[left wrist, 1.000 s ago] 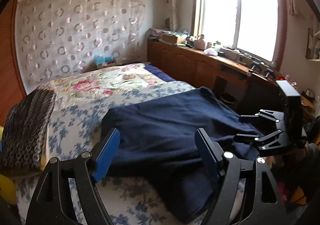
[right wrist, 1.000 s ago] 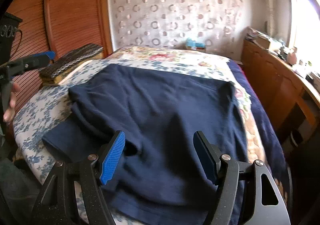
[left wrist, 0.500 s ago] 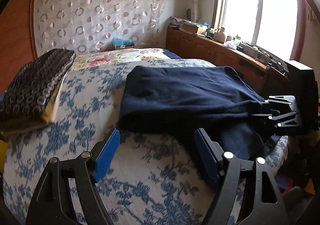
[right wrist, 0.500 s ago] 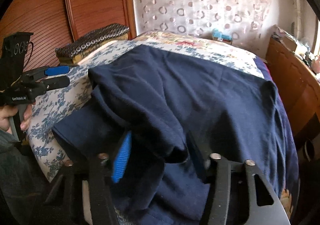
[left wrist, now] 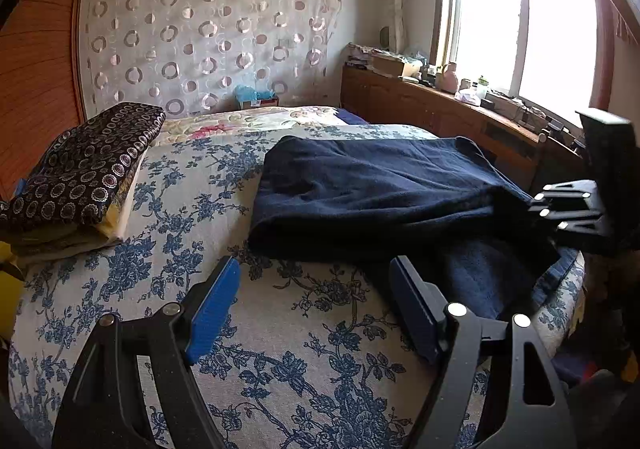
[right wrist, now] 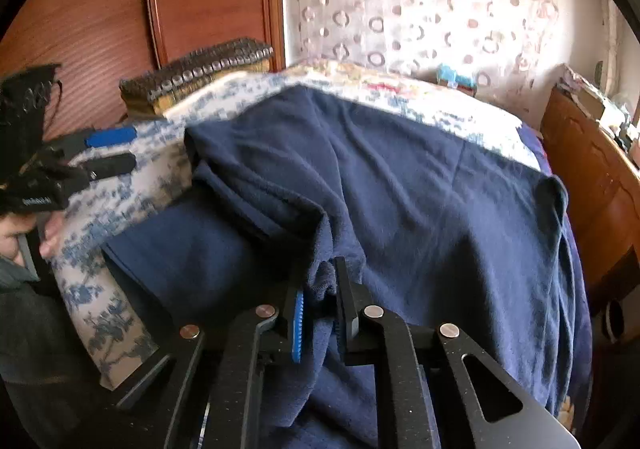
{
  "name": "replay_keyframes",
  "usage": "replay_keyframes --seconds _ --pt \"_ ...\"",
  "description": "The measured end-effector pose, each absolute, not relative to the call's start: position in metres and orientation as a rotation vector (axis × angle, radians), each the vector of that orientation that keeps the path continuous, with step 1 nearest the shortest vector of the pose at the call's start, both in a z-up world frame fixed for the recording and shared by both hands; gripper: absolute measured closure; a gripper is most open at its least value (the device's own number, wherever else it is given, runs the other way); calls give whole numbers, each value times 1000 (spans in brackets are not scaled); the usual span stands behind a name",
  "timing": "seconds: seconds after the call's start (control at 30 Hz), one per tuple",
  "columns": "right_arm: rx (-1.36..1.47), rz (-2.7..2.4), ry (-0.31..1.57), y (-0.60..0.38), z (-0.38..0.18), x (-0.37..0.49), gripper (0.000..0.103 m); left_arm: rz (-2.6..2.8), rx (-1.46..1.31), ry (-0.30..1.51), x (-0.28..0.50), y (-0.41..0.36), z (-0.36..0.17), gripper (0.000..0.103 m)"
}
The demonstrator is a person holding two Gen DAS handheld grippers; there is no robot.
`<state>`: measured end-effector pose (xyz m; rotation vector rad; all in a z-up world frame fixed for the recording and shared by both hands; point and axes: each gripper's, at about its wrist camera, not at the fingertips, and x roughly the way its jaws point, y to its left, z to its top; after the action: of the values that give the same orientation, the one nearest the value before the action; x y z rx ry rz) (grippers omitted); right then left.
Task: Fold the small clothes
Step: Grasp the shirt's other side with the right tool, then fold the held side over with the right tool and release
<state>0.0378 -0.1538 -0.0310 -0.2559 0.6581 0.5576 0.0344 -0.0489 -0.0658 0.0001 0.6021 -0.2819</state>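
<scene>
A dark navy garment [left wrist: 372, 189] lies spread on the bed with the blue-flowered sheet [left wrist: 168, 225]. My right gripper [right wrist: 320, 309] is shut on a bunched fold of the navy garment [right wrist: 400, 189] at its near edge. It also shows in the left wrist view [left wrist: 560, 213], at the garment's right side. My left gripper [left wrist: 316, 297] is open and empty, over bare sheet just left of the garment. It appears in the right wrist view [right wrist: 108, 151] at the far left, apart from the cloth.
A folded dark patterned blanket [left wrist: 84, 173] lies on the bed's left. A wooden cabinet [left wrist: 440, 113] with clutter runs under the window on the right. A wooden wardrobe [right wrist: 120, 17] stands to the left of the bed.
My right gripper closed on a fold of the navy garment. My left gripper moved left off the garment and now hovers over bare sheet.
</scene>
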Motion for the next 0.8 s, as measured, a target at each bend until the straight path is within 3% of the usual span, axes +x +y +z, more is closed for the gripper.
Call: replay_keyframes --seconds 0.47,0.8 --pt "-196 500 404 -183 43 -10 93 -301 19 586 35 -57 -55 25" --pt "-159 341 518 -239 20 -30 93 -304 52 566 36 -76 -38 25"
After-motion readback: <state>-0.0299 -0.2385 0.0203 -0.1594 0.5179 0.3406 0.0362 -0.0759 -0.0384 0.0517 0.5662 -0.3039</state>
